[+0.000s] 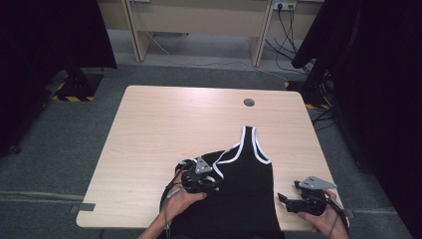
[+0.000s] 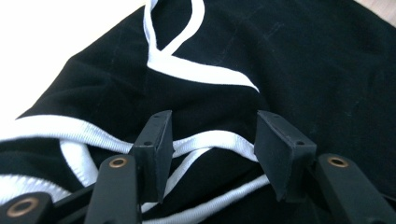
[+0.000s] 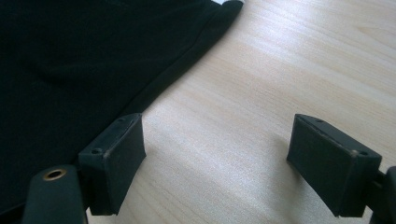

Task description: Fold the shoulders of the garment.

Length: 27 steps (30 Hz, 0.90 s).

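Both grippers work over a light wooden table (image 1: 164, 129): the left gripper (image 1: 211, 183) sits on the near left part of a black tank top (image 1: 249, 189), its jaws parted with bunched cloth and white trim between them, not pressing on either as far as the left gripper view shows, while the right gripper (image 1: 283, 200) rests near the table's near right corner, jaws spread wide and holding nothing. Bare tabletop stretches across the whole far half and the left side, so open room lies there; on the right only a narrow strip of wood runs between the garment's side seam and the table edge. That tank top lies flat at the near right of the table, its long axis running from near to far, hem hanging over the near edge and straps (image 1: 251, 142) pointing toward the far side. In the right gripper view the garment's straight side edge (image 3: 177, 74) passes just beside one jaw, the other jaw over bare wood. White trim (image 2: 201, 72) crosses itself in folds ahead of the left gripper's jaws.
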Each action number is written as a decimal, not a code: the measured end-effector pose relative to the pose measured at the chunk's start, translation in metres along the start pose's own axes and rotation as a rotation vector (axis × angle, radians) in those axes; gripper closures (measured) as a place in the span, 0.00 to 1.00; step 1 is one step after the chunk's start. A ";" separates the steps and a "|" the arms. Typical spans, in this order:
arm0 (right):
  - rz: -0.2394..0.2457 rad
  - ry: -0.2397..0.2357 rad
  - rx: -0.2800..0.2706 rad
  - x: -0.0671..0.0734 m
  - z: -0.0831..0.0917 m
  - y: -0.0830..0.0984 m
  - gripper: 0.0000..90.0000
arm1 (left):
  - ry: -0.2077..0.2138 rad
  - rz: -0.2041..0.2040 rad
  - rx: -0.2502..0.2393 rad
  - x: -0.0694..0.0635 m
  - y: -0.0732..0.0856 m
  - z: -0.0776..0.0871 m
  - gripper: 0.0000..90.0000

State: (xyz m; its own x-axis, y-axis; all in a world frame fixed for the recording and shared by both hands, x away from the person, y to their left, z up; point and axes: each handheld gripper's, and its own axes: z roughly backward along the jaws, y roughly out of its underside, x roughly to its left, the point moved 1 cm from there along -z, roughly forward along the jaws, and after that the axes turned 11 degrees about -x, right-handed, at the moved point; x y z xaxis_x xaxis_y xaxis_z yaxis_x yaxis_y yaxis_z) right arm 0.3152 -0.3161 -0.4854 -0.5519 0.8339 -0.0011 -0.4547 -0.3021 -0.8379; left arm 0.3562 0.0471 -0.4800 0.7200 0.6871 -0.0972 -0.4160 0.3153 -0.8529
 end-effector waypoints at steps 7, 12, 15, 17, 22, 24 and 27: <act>-0.003 0.001 0.001 0.000 0.000 0.000 0.21 | -0.039 0.001 -0.066 0.003 -0.004 0.027 0.41; -0.007 0.001 0.001 0.001 0.000 0.000 0.21 | -0.097 0.032 -0.069 0.020 0.006 0.044 0.40; 0.001 -0.006 0.002 0.001 -0.001 0.000 0.20 | -0.129 0.054 -0.065 0.030 0.013 0.049 0.39; 0.001 -0.006 0.010 0.002 -0.001 -0.002 0.21 | -0.148 0.056 -0.058 0.035 0.016 0.049 0.39; -0.001 -0.012 -0.020 0.006 -0.005 -0.017 0.26 | -0.172 0.058 -0.031 0.045 0.021 0.041 0.38; 0.013 -0.030 -0.052 0.011 -0.007 -0.027 0.26 | -0.171 0.064 -0.030 0.049 0.024 0.037 0.38; 0.045 -0.056 -0.053 0.023 -0.019 -0.040 0.27 | -0.155 0.116 -0.041 0.056 0.023 0.037 0.39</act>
State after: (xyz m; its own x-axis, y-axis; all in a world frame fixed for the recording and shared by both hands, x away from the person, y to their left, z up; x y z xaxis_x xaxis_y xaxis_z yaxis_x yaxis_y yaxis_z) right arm 0.3341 -0.2756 -0.4624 -0.6098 0.7925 -0.0108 -0.3912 -0.3128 -0.8655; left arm 0.3663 0.1167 -0.4858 0.5733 0.8108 -0.1186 -0.4656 0.2032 -0.8613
